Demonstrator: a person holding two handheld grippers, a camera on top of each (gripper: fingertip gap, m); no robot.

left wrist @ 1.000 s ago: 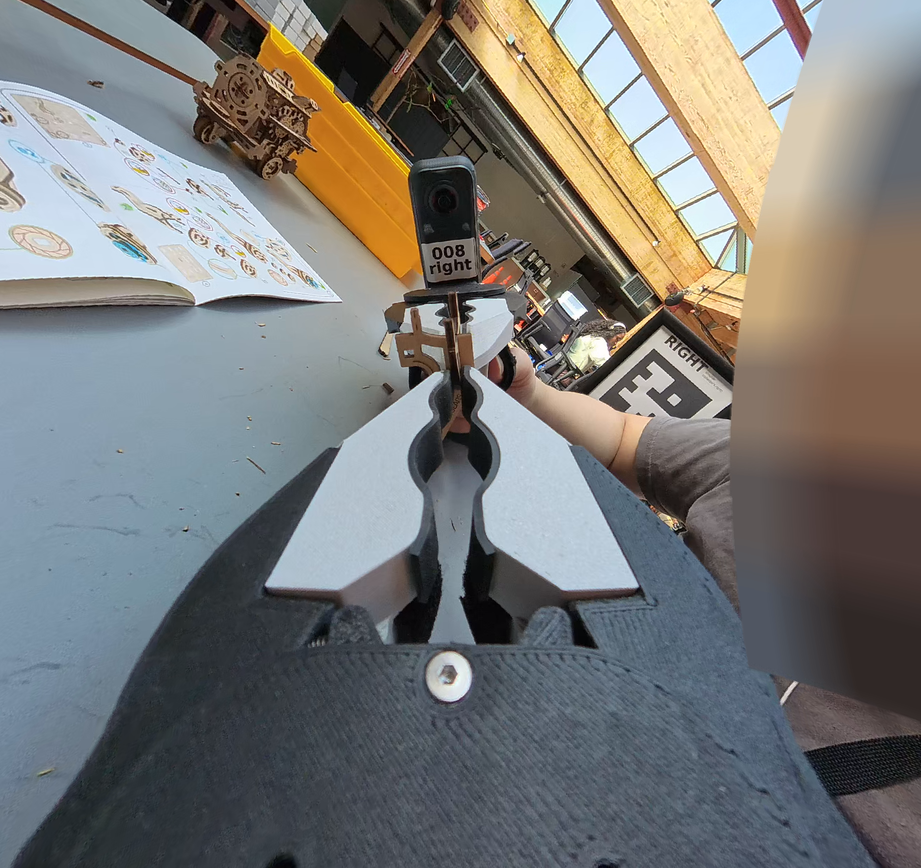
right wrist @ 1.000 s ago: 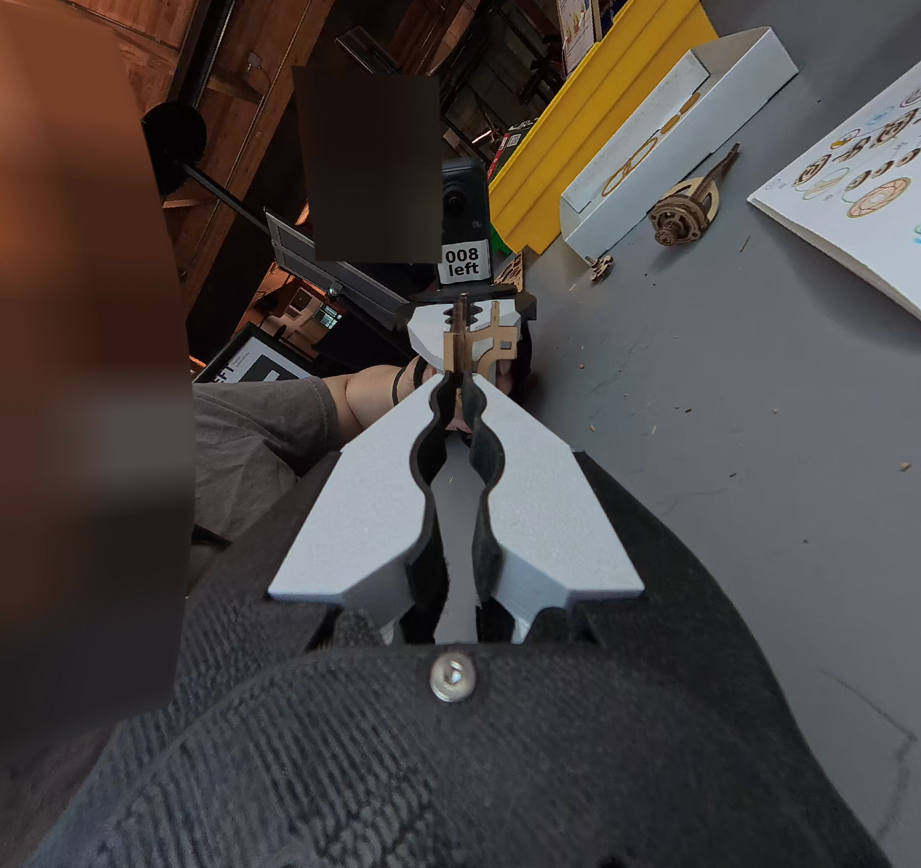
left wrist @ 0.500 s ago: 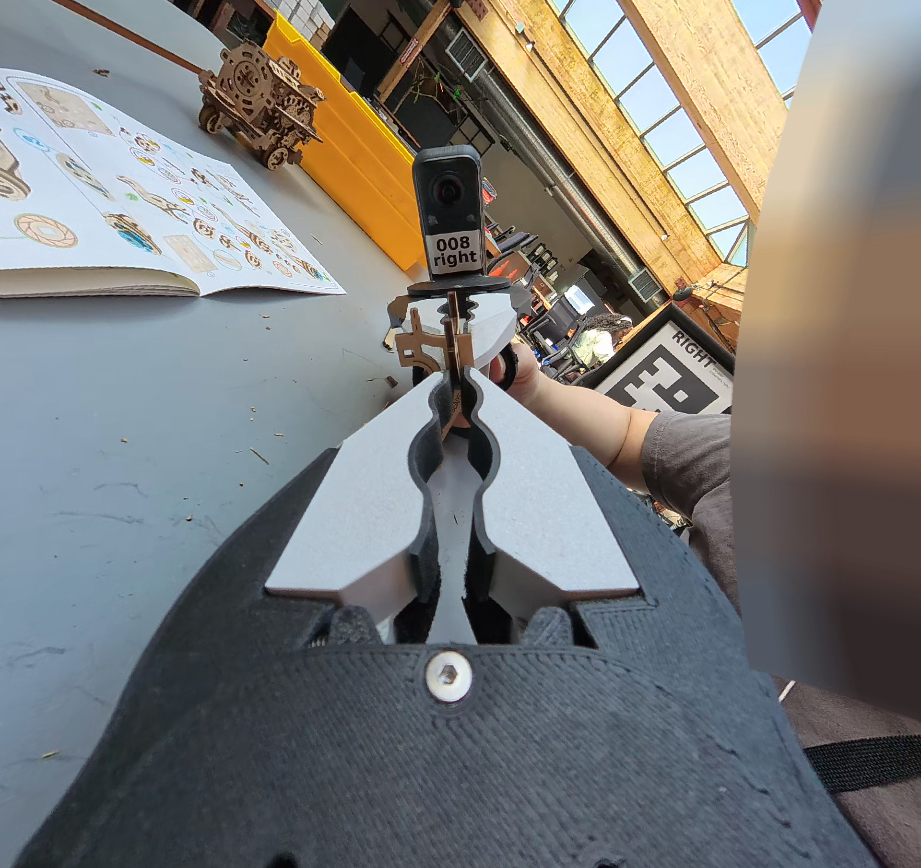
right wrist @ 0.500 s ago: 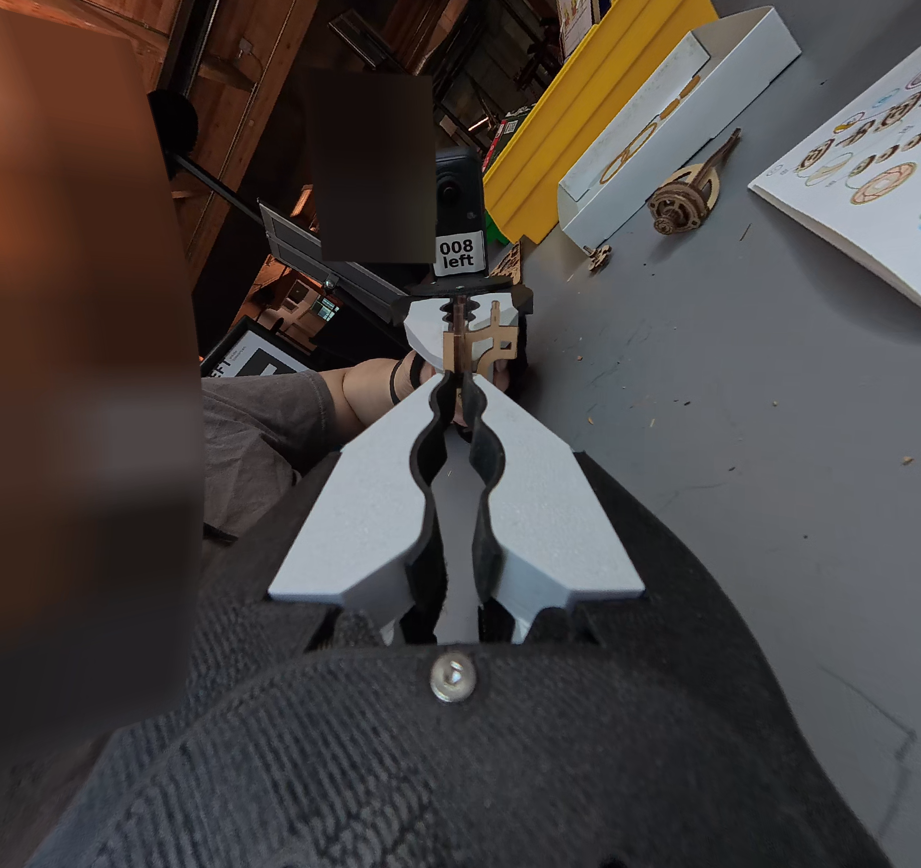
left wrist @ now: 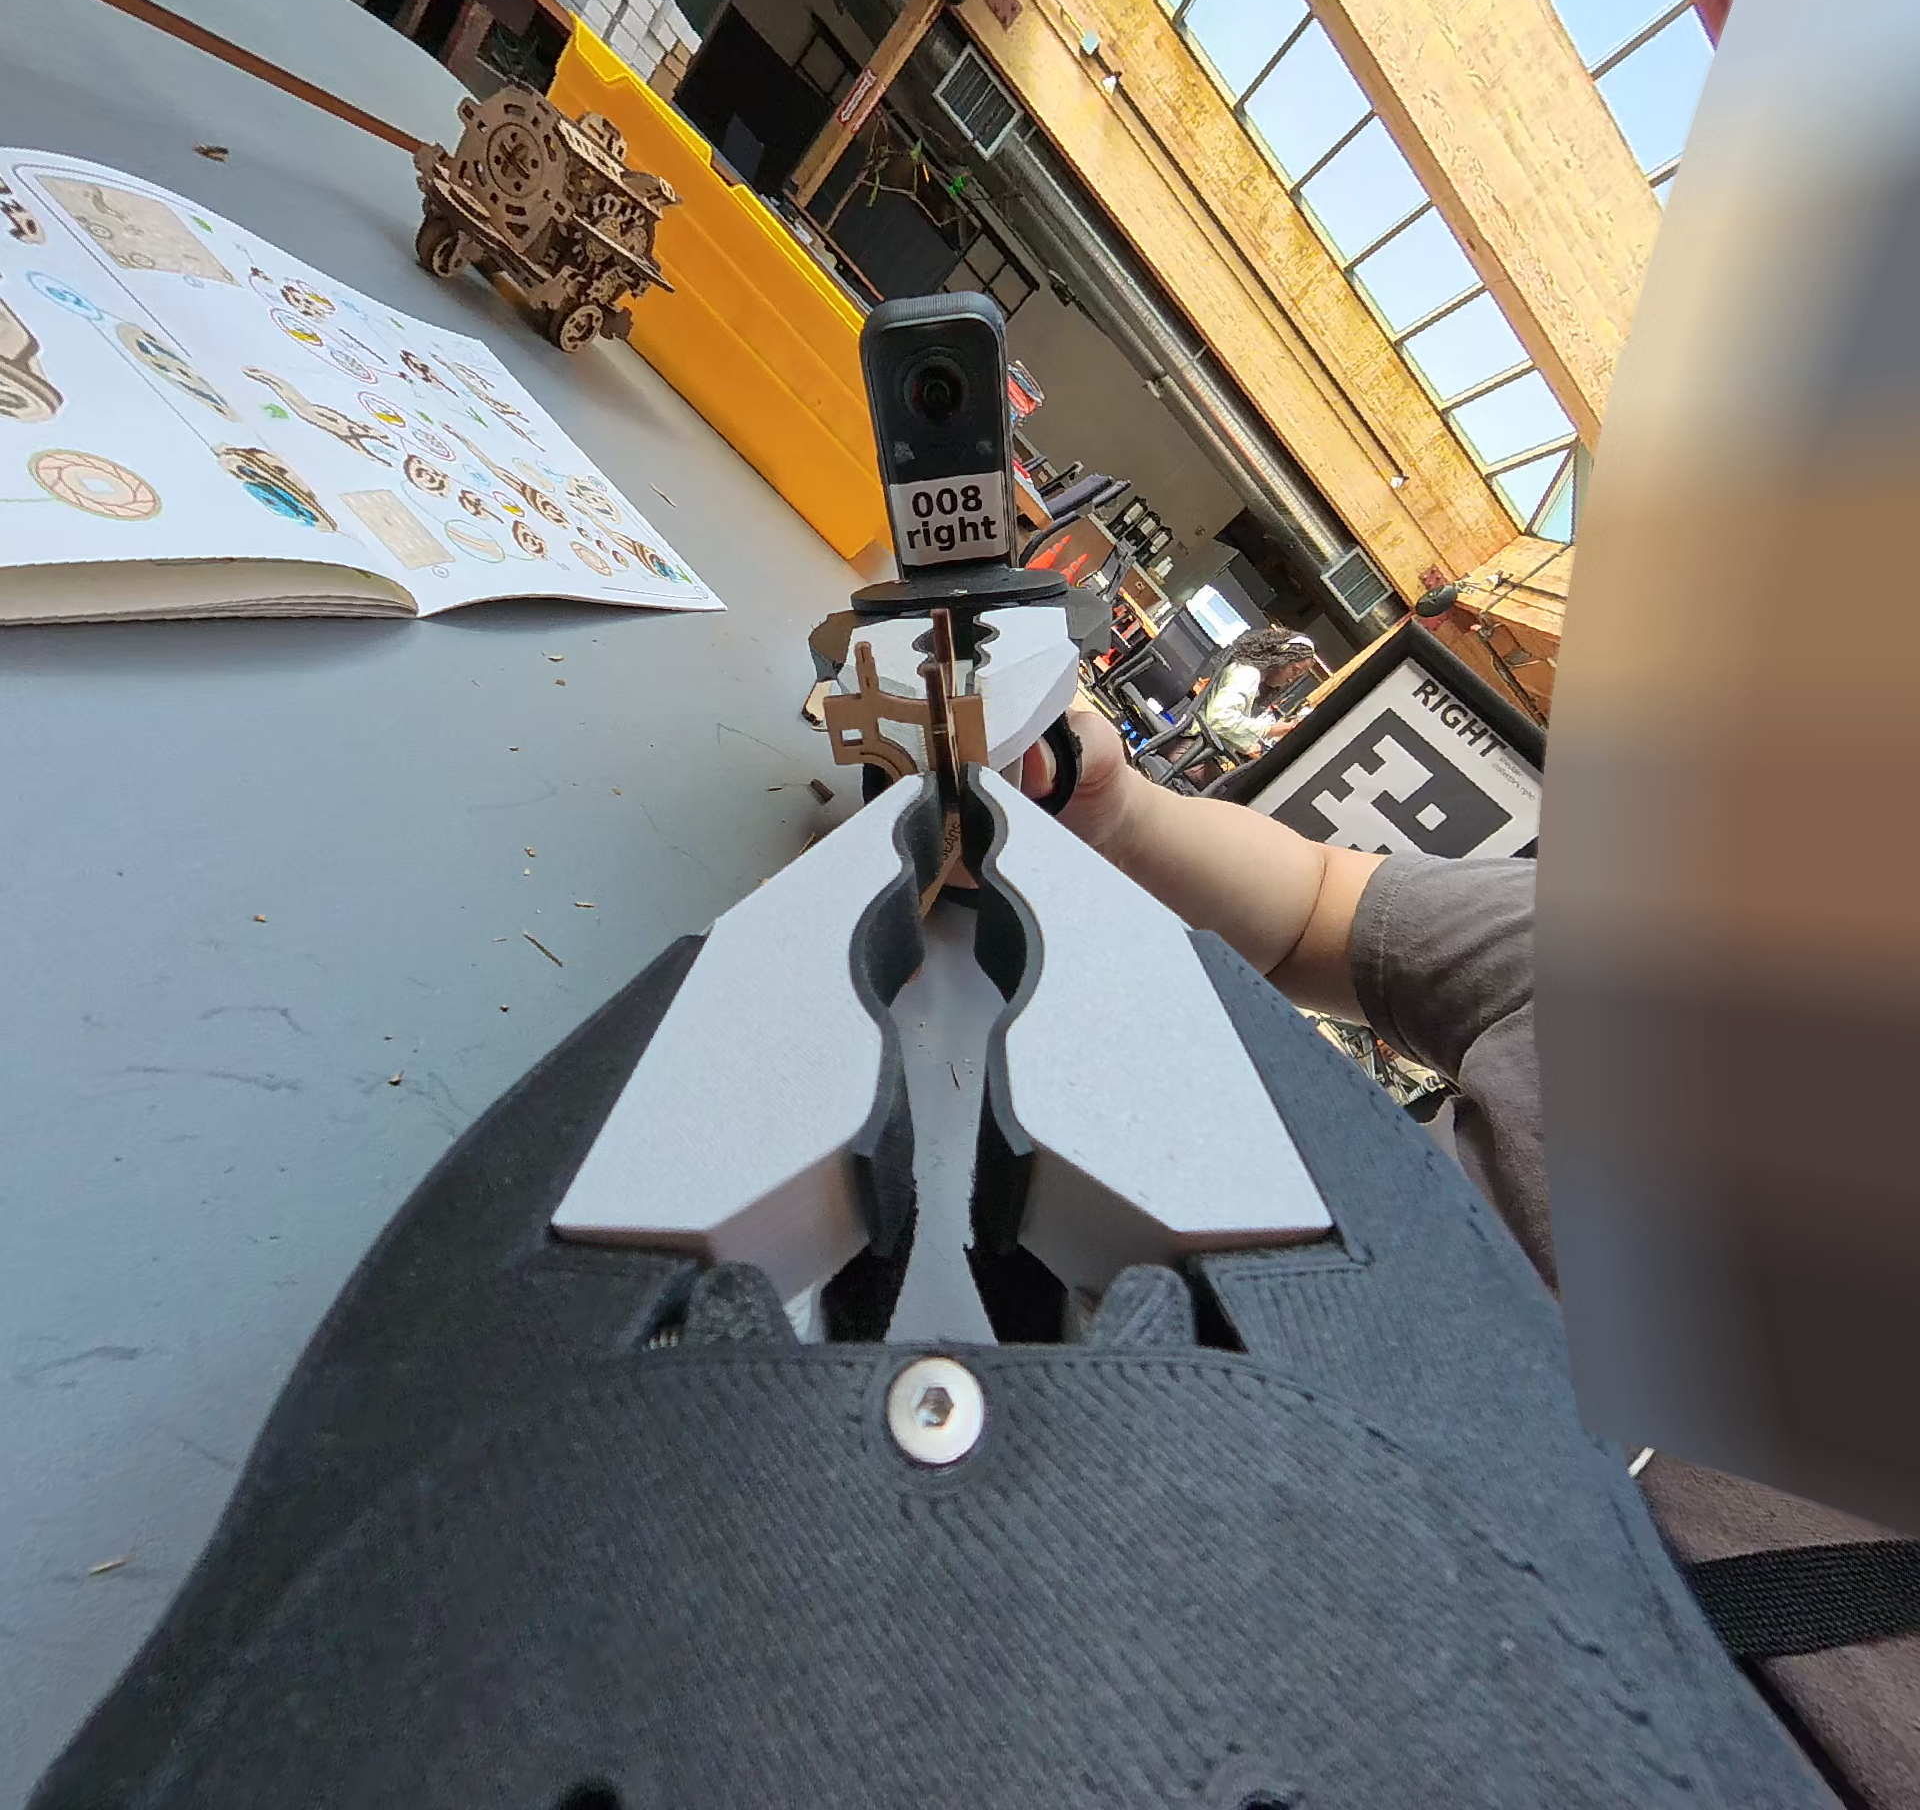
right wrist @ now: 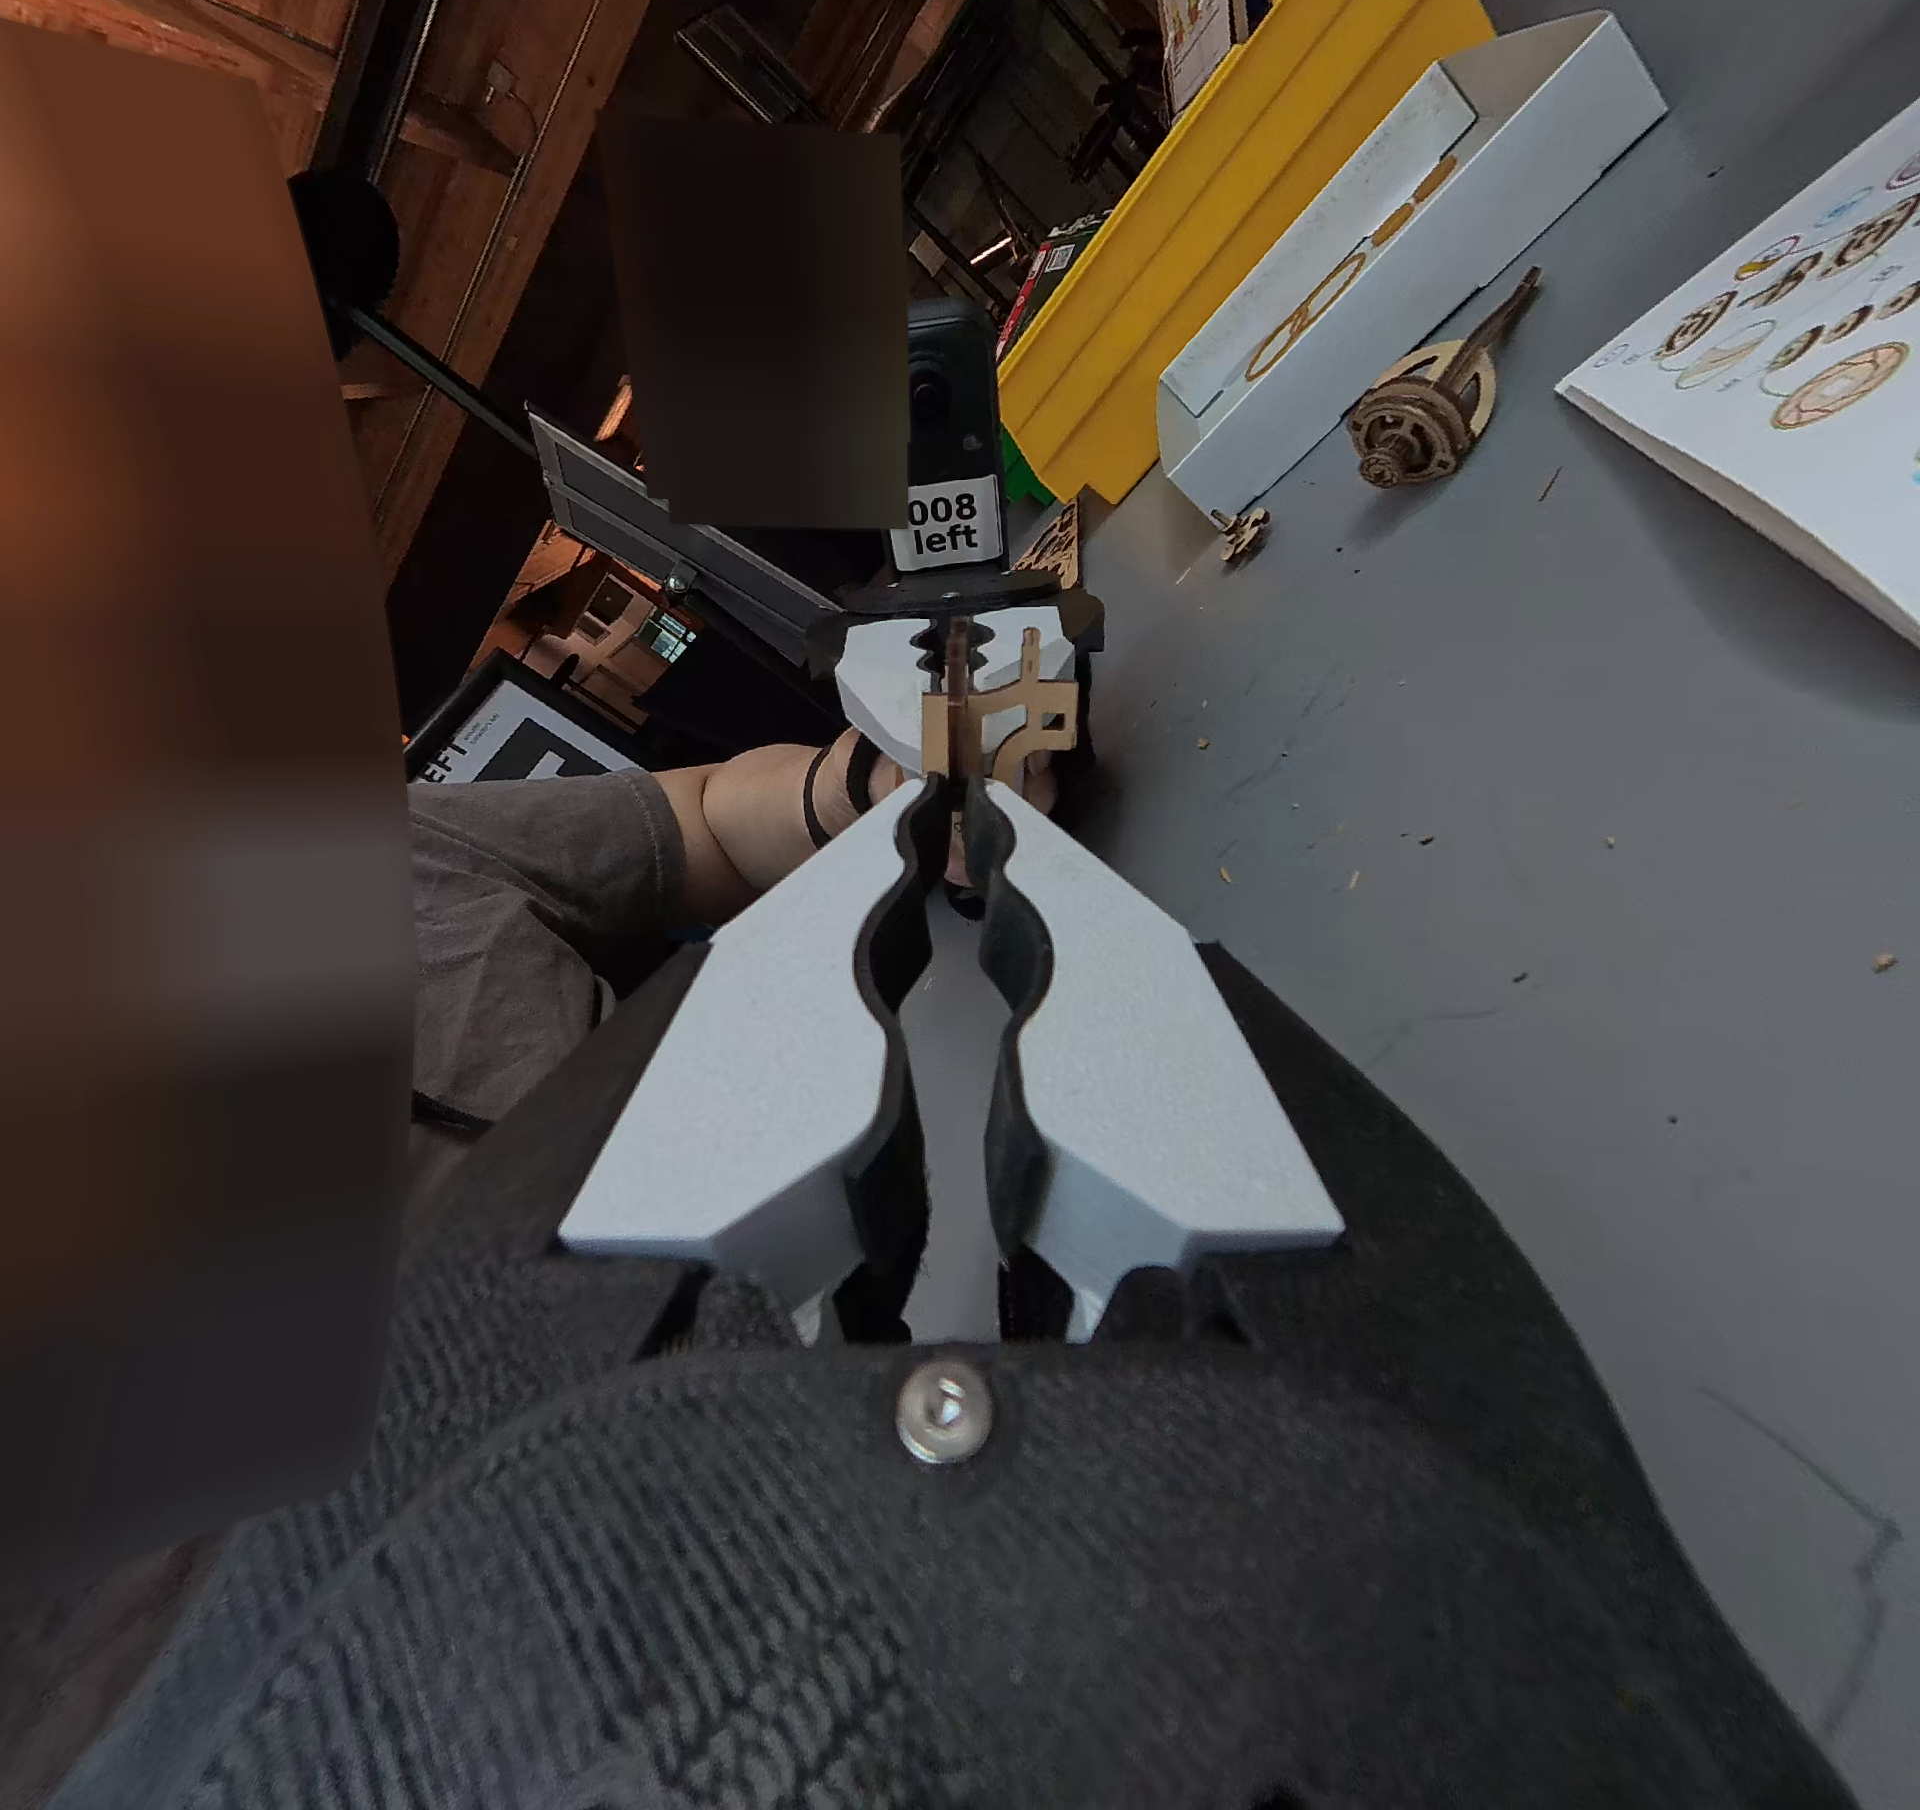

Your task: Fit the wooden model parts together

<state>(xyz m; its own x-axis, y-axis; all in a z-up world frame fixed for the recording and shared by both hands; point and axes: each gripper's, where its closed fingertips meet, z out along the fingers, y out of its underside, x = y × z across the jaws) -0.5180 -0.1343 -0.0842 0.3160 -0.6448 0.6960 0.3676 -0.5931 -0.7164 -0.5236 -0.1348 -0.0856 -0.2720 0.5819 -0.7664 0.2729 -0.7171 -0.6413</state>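
My left gripper [left wrist: 948,796] is shut on a thin wooden part [left wrist: 940,851] that I see edge-on. My right gripper [left wrist: 945,643] faces it tip to tip, held above the grey table [left wrist: 312,877]. A flat wooden cut-out with an arc [left wrist: 883,721] sits crosswise between the two sets of tips. In the right wrist view my right gripper [right wrist: 951,796] is shut on the thin edge-on strip [right wrist: 954,721]. The same cut-out [right wrist: 1029,721] shows in front of the left gripper [right wrist: 951,643]. Where the parts join is hidden by the fingertips.
An open instruction booklet [left wrist: 312,430] lies at the left, and it also shows in the right wrist view [right wrist: 1818,410]. An assembled wooden model [left wrist: 540,212] stands by a yellow bin [left wrist: 748,306]. A white box [right wrist: 1403,233], a wooden wheel assembly [right wrist: 1423,420] and a small piece [right wrist: 1242,529] lie on the table. The grippers are tip to tip, or close to it.
Both grippers stay shut on the parts, tip to tip. They have drifted slightly together, so the booklet and the model shift a little in the views.
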